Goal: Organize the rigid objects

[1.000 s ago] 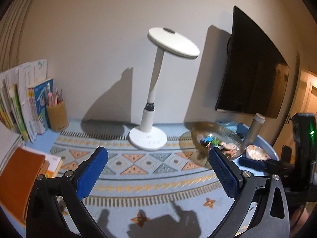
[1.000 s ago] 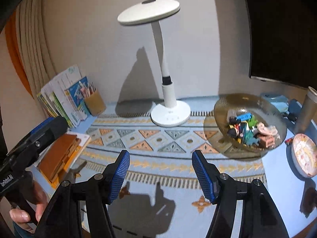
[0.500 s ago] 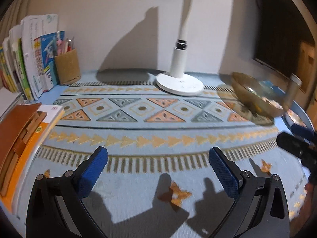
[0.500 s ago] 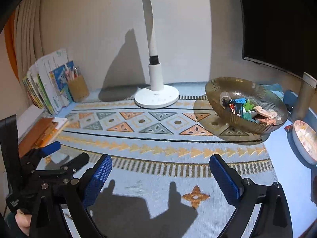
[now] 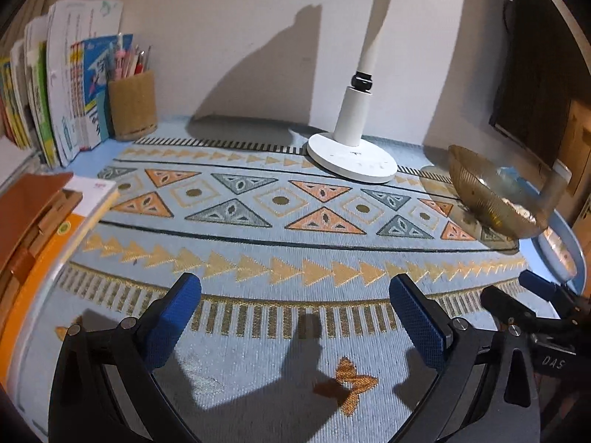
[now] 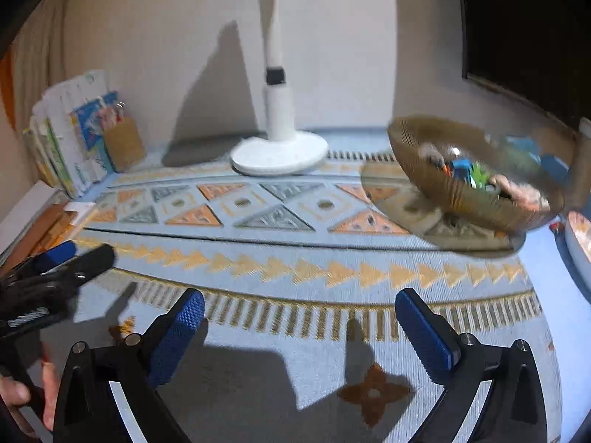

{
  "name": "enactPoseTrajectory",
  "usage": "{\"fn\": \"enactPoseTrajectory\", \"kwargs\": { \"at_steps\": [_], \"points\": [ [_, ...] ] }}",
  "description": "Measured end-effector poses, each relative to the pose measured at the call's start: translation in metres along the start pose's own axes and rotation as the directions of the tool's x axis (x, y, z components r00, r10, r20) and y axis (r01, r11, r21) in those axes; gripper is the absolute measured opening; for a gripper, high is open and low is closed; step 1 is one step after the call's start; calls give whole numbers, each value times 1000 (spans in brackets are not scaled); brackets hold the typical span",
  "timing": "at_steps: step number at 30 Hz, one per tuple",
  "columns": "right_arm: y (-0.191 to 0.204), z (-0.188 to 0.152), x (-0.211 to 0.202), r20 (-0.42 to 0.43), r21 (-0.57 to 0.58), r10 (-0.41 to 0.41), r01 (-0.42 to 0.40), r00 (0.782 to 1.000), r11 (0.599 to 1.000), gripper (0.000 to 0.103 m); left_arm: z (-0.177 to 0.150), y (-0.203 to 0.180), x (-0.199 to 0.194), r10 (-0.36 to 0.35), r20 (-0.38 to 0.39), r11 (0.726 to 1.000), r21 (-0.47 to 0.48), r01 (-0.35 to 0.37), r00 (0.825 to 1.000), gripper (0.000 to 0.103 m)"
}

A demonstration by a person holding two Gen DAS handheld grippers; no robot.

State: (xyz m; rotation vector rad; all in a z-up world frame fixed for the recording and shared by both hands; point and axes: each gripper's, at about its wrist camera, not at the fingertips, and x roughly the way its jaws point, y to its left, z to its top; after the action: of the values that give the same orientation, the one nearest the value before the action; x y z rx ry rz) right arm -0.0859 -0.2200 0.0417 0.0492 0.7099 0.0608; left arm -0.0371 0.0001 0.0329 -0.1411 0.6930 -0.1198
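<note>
A brown glass bowl (image 6: 461,192) stands on the patterned mat at the right and holds several small coloured toys (image 6: 469,175). It also shows at the right of the left wrist view (image 5: 484,199), its contents hidden there. My left gripper (image 5: 295,313) is open and empty, low over the mat's front edge. My right gripper (image 6: 300,326) is open and empty, low over the mat, left of and nearer than the bowl. The left gripper shows at the left edge of the right wrist view (image 6: 62,258).
A white desk lamp (image 5: 352,155) stands at the back of the mat. Upright books (image 5: 66,96) and a pen cup (image 5: 133,107) stand at the back left. Stacked books (image 5: 40,214) lie at the left edge. A small patterned dish (image 6: 580,232) sits right of the bowl.
Both grippers have dropped lower and closer to the mat. The right gripper's jaws opened wider between one second and half a second ago.
</note>
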Motion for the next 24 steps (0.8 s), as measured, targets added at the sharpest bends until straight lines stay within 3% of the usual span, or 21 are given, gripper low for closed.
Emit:
{"fn": "enactPoseTrajectory", "kwargs": {
  "at_steps": [4, 24],
  "points": [
    [-7, -2, -4, 20, 36, 10, -10, 1000, 999, 103, -1, 2, 0, -10, -1, 1000, -14, 10, 1000, 102],
    [1, -2, 4, -31, 4, -1, 2, 1000, 1000, 103, -4, -8, 5, 0, -37, 999, 44, 1, 999, 102]
  ]
}}
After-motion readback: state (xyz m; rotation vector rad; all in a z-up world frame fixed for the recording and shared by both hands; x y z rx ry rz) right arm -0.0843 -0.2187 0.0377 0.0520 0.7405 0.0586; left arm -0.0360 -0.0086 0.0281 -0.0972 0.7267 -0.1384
